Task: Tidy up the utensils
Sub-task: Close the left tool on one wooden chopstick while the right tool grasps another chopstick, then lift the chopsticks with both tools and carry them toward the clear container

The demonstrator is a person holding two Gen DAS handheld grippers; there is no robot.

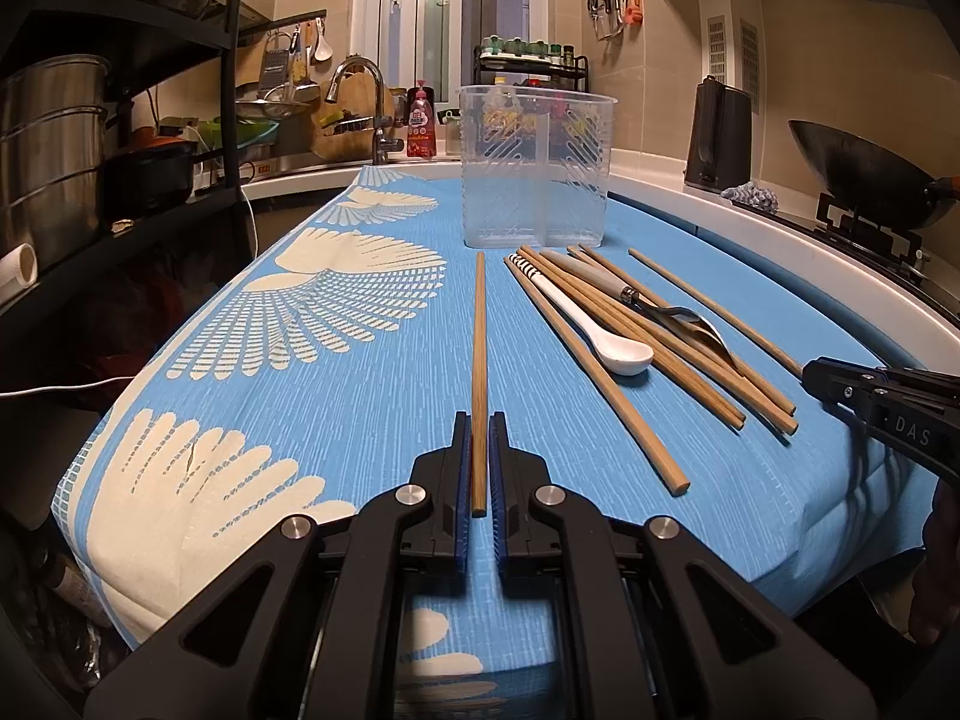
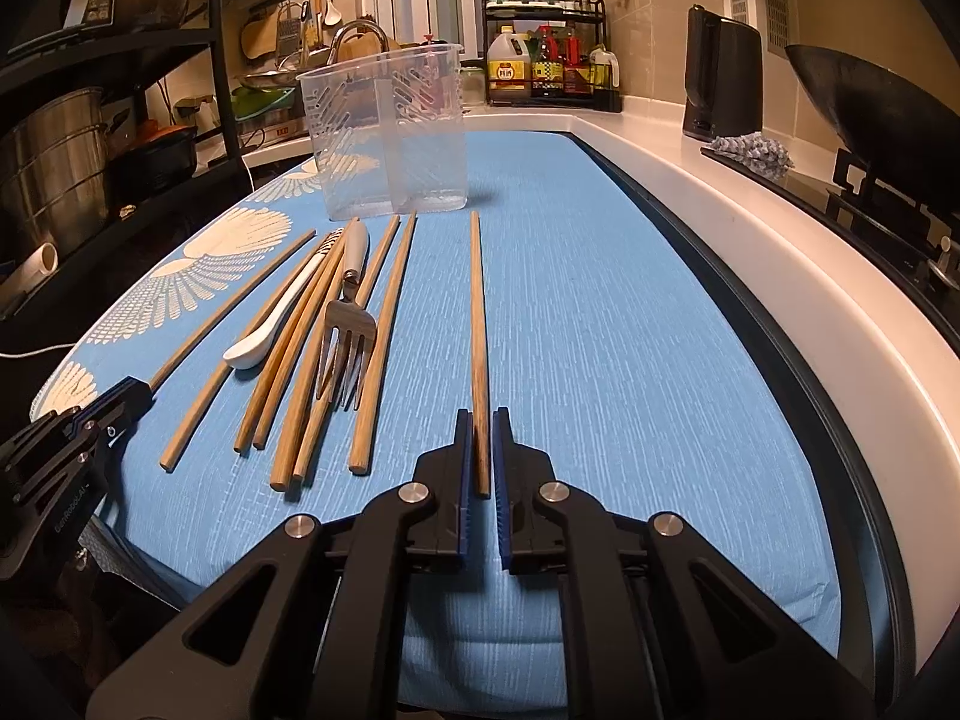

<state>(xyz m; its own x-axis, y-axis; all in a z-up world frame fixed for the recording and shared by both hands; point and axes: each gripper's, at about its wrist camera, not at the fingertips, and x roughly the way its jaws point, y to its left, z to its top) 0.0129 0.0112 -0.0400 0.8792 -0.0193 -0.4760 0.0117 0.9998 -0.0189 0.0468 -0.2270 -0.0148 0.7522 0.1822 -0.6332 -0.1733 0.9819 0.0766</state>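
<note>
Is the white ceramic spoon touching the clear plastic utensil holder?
Apart. In the left wrist view, blue tablecloth shows between the white ceramic spoon and the clear plastic utensil holder.

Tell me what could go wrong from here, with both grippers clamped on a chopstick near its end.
1. The left gripper and the right gripper each pinch a long wooden chopstick near one end, so it may swivel when lifted.
2. The clear plastic two-compartment holder looks light; a long stick poking its rim could tip it.
3. The right stick could snag the grey-handled metal fork on the chopstick pile.
</note>
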